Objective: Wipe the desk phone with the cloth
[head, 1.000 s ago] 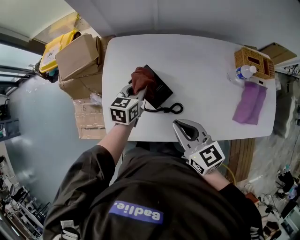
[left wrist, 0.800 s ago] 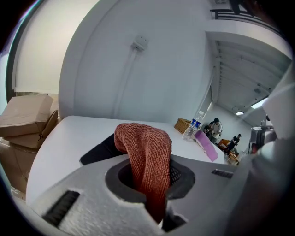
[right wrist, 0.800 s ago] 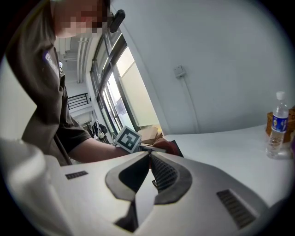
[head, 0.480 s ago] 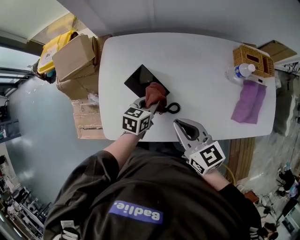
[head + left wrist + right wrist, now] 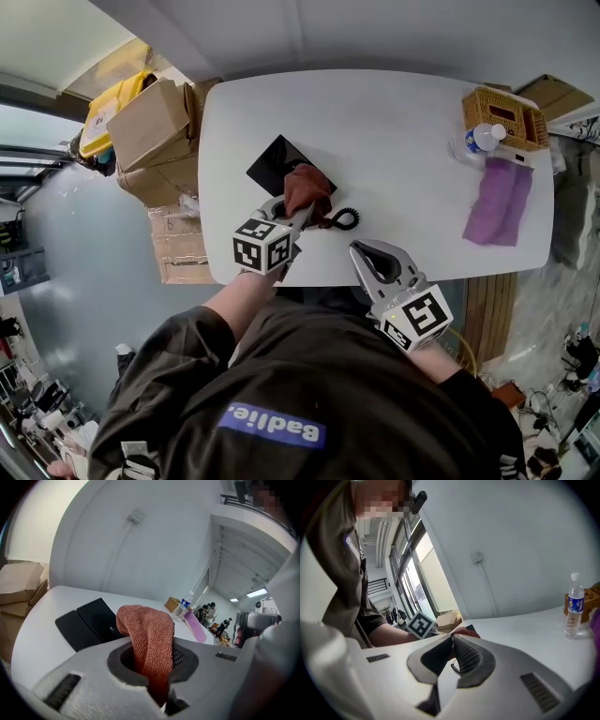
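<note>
Since a second ago, your left gripper [image 5: 295,214] has carried the rust-red cloth [image 5: 304,184] from the far-left part of the desk phone [image 5: 274,161] to its near-right end. It has barely shifted in the last half second. The phone lies on the white tabletop [image 5: 403,122], close to the left edge and towards the near edge. Its black face is now mostly uncovered.

Left gripper: jaws clamped on a fold of the cloth, and the rest bunches out ahead of them. Right gripper [image 5: 373,258]: jaws together, nothing between them, held off the near edge and touching nothing.

Risks noted:
- The cloth sits just beside the coiled cord [image 5: 343,220]. A stroke towards you could snag the coils and drag the phone towards the near edge.
- Nothing steadies the phone, so firm pressure could slide or turn it.
- The grip takes only a narrow fold, so heavy rubbing may pull the cloth out.

Writing: none legible on the phone. The water bottle [image 5: 479,141] at the far-right corner has a blue label, too small to read.
</note>
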`<state>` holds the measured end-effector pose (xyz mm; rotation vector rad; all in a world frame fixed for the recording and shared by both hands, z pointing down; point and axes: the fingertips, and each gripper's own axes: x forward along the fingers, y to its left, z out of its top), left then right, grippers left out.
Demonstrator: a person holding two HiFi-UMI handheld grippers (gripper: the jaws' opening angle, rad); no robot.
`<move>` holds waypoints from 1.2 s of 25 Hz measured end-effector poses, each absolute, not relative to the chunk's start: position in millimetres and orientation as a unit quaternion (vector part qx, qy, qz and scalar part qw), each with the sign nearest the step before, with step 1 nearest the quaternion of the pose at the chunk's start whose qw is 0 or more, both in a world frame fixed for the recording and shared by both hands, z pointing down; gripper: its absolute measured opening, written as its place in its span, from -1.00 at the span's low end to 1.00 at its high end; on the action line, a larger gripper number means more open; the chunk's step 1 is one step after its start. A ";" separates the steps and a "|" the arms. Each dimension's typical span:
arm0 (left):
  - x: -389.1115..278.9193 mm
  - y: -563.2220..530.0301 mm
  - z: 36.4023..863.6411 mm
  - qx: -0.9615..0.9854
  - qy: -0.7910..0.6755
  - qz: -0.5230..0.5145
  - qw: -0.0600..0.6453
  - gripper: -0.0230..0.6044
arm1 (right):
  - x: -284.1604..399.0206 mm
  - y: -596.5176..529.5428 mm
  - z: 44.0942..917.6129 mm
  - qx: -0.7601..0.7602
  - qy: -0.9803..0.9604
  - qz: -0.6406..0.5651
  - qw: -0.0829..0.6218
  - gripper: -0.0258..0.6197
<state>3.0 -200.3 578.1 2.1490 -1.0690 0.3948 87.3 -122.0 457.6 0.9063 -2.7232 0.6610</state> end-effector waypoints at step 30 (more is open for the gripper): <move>18.3 -234.8 611.7 0.769 -0.455 0.144 0.427 -0.76 | 136.9 -123.9 466.8 0.306 -0.916 0.239 0.100 -0.81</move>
